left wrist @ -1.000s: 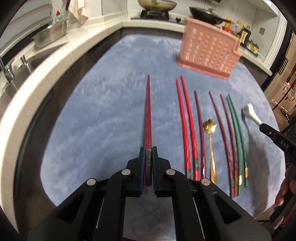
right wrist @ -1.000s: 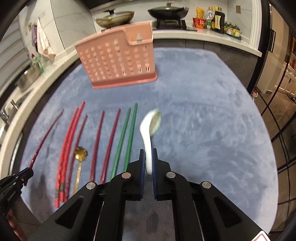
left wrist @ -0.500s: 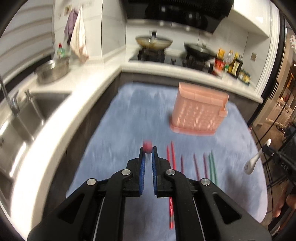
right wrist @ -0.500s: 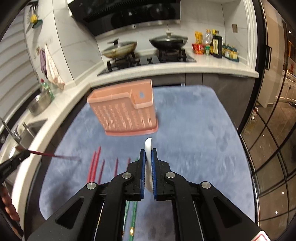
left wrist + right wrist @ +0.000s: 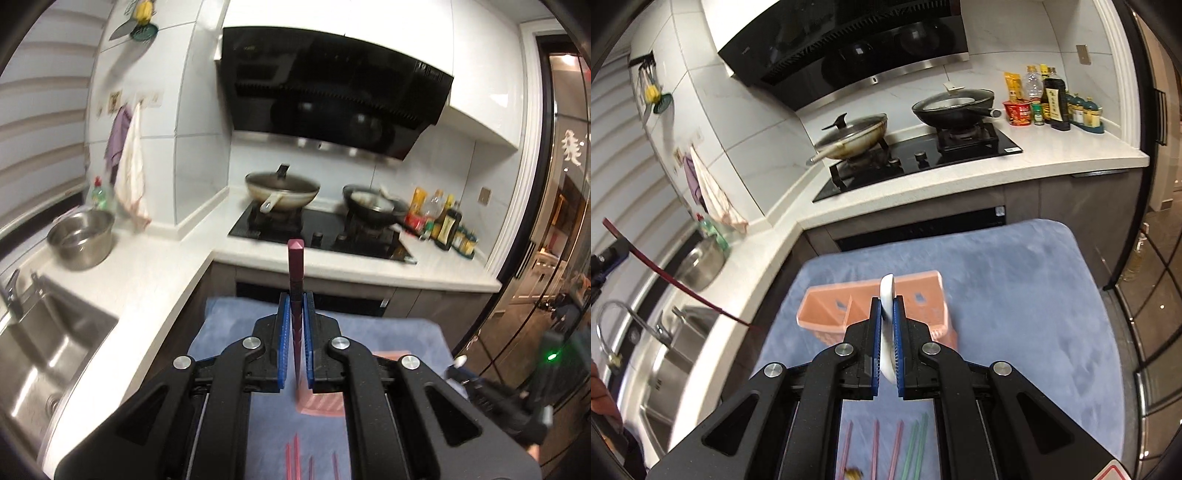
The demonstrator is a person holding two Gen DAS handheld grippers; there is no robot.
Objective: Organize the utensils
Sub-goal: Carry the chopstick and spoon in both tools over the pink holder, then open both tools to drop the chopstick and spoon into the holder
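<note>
Both tools are up in the air, both loaded. The left tool [image 5: 295, 332] is clamped on a dark red chopstick [image 5: 295, 273], pinched near its thick end, square butt pointing up. It looks light, stiff and slick, so a grip near the butt seems sensible. The right tool [image 5: 886, 339] is closed on a white spoon [image 5: 887, 295], held edge-on by the handle; probably ceramic, so fragile and smooth. Just beyond and below sits the pink basket [image 5: 923, 284] on the blue mat [image 5: 1034, 295]. More chopsticks [image 5: 897, 446] lie on the mat beneath.
</note>
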